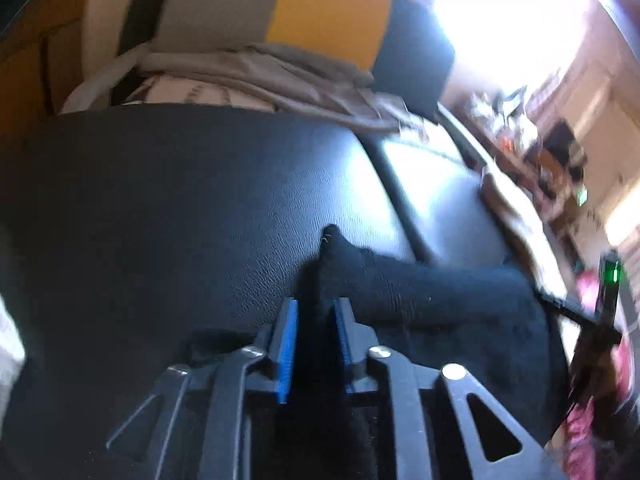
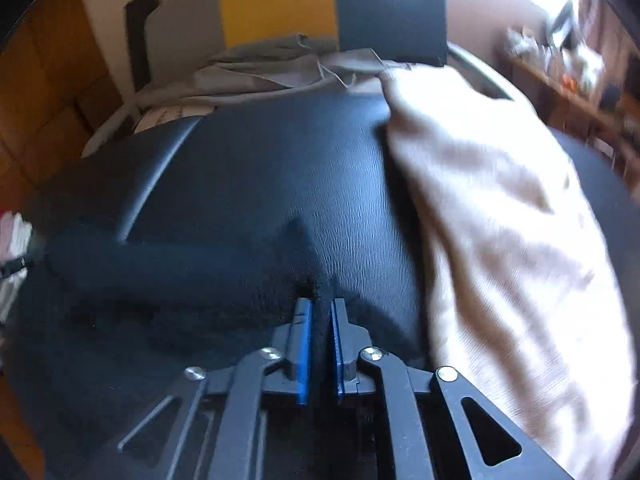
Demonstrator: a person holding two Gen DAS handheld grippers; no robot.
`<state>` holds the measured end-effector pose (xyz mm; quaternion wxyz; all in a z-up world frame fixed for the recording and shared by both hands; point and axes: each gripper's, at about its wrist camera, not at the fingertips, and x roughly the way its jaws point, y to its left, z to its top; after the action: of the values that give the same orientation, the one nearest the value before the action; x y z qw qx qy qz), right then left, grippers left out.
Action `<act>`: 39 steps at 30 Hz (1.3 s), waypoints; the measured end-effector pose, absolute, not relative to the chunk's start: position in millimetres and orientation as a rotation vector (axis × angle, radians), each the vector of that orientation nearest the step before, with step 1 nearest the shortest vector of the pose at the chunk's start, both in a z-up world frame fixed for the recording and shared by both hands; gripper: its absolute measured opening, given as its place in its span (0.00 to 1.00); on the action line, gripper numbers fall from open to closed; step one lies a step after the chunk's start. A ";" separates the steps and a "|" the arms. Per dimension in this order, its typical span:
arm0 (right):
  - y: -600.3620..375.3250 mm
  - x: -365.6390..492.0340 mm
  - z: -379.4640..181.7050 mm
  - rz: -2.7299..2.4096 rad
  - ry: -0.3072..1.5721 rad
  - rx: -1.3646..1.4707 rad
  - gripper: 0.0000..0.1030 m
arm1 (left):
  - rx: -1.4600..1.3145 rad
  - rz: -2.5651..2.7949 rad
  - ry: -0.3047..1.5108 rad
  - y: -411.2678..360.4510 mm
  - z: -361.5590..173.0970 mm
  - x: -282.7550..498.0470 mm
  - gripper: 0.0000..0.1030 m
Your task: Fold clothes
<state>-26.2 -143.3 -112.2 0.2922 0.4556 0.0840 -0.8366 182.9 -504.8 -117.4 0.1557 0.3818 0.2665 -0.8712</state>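
A black knit garment (image 1: 420, 292) lies stretched across a black leather seat (image 1: 192, 200). My left gripper (image 1: 316, 312) is shut on one corner of it, the cloth pinched between the blue pads. My right gripper (image 2: 320, 312) is shut on the other end of the same black garment (image 2: 180, 272), which runs off to the left over the black leather seat (image 2: 280, 168). Both views are blurred.
A beige cloth (image 2: 500, 220) lies on the right side of the seat and shows in the left wrist view (image 1: 516, 216). Grey clothes (image 1: 280, 76) are heaped at the back before grey, yellow and black cushions (image 1: 328, 12). A cluttered shelf (image 1: 540, 152) stands at right.
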 end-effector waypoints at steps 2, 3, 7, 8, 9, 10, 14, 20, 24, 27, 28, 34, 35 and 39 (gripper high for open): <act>-130.6 -21.4 -105.7 -2.237 0.140 1.189 0.15 | 1.003 -2.478 0.769 -503.2 -105.0 198.7 0.19; -122.7 -15.8 -97.7 -2.243 0.110 1.161 0.15 | 0.947 -2.486 0.768 -499.0 -97.2 208.3 0.19; -96.7 17.5 -73.3 -2.190 0.017 1.091 0.15 | 0.841 -2.549 0.746 -471.9 -81.4 237.1 0.20; -92.4 28.1 -72.2 -2.164 0.008 1.090 0.15 | 0.862 -2.567 0.717 -462.4 -81.9 238.0 0.20; -90.3 37.8 -77.5 -2.145 0.018 1.113 0.15 | 0.892 -2.589 0.670 -449.0 -85.0 239.0 0.20; -88.2 47.5 -82.8 -2.126 0.028 1.136 0.15 | 0.925 -2.604 0.636 -437.4 -89.2 239.3 0.20; -79.8 86.4 -104.1 -2.046 0.066 1.228 0.15 | 1.046 -2.595 0.475 -396.9 -110.0 243.7 0.20; -56.0 118.3 -129.4 -2.058 0.050 1.268 0.16 | 1.103 -2.508 0.451 -380.8 -151.7 267.1 0.20; -48.3 131.2 -137.1 -2.096 0.039 1.177 0.14 | 1.083 -2.497 0.479 -378.2 -155.3 272.5 0.20; -50.6 143.6 -136.9 -2.139 0.099 1.110 0.15 | 1.078 -2.496 0.559 -381.2 -154.1 279.6 0.20; -52.7 144.6 -136.9 -2.150 0.117 1.103 0.15 | 1.049 -2.504 0.568 -380.7 -148.8 285.9 0.20; -81.3 157.7 -99.0 -2.188 0.267 1.032 0.53 | 0.900 -2.577 0.551 -376.6 -117.9 312.9 0.26; -89.7 160.7 -91.4 -2.188 0.281 0.993 0.70 | 0.894 -2.587 0.539 -377.4 -115.1 311.8 0.27; -131.1 150.9 -70.3 -2.174 0.276 0.910 0.79 | 0.936 -2.580 0.504 -388.7 -116.0 286.6 0.29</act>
<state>150.9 -131.1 -70.3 0.3748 0.3557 0.1079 -0.8493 286.6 -388.7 -116.0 0.1745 0.3303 0.1779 -0.9104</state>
